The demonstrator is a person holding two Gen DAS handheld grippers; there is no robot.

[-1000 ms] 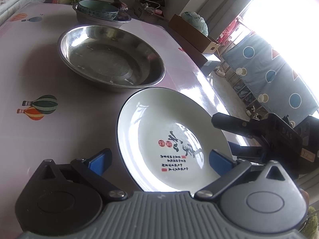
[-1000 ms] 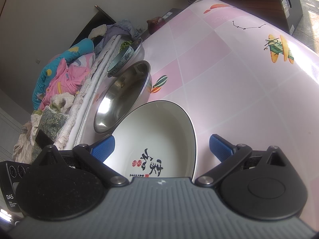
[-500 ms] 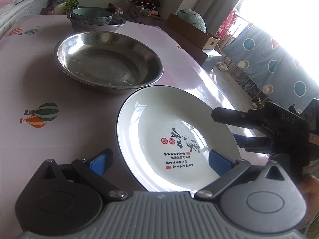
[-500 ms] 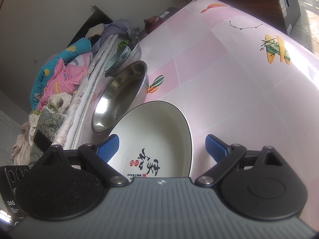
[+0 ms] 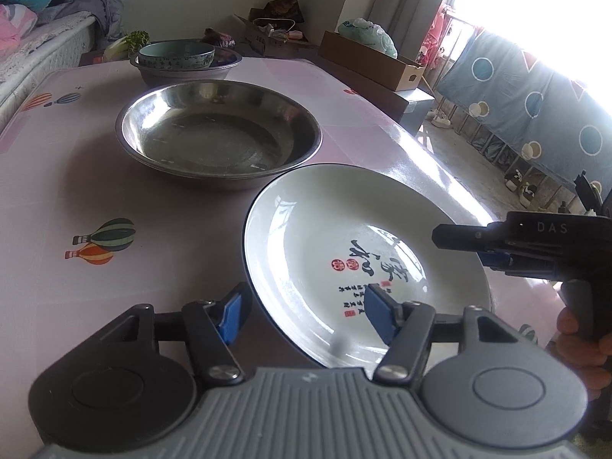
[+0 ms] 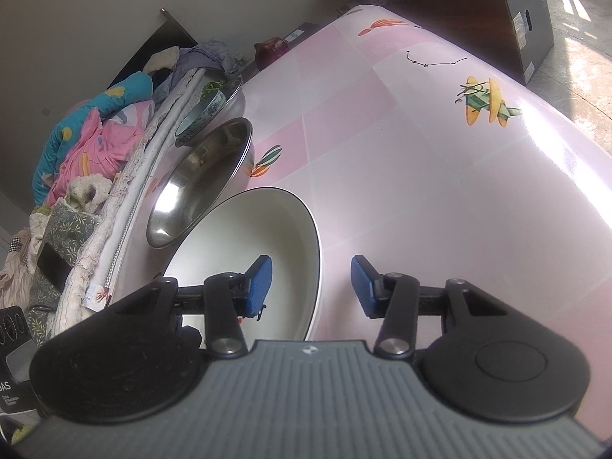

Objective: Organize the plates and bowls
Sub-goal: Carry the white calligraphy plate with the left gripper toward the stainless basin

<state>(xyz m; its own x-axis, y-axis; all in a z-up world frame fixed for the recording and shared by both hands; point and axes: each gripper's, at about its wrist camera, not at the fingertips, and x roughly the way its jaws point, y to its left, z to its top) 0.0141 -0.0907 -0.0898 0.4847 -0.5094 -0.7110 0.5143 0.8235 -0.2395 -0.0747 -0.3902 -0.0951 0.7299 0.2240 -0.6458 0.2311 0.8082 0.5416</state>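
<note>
A white plate [image 5: 325,229] with black calligraphy lies on the pink table, close to me. My left gripper [image 5: 304,313] straddles its near rim, one blue pad outside and one over the inside. The jaws are closing, and neither pad presses on the plate. My right gripper [image 6: 310,287] straddles the opposite rim of the plate [image 6: 267,237]. Its jaws are closing too, with gaps on both sides. It also shows at the plate's right edge as the right gripper [image 5: 464,246], held by a hand. Beyond the plate stands a wide steel basin [image 5: 218,130].
Behind the basin [image 6: 202,179], a teal bowl [image 5: 176,55] sits inside a smaller steel bowl [image 5: 187,70]. A bed piled with clothes [image 6: 95,141] runs along the table's far side. A cardboard box [image 5: 371,61] and a dark cabinet [image 6: 478,11] stand beyond the table.
Both grippers' jaws have narrowed around the plate's rim. The left gripper has rolled slightly. The plate and the bowls have not moved.
</note>
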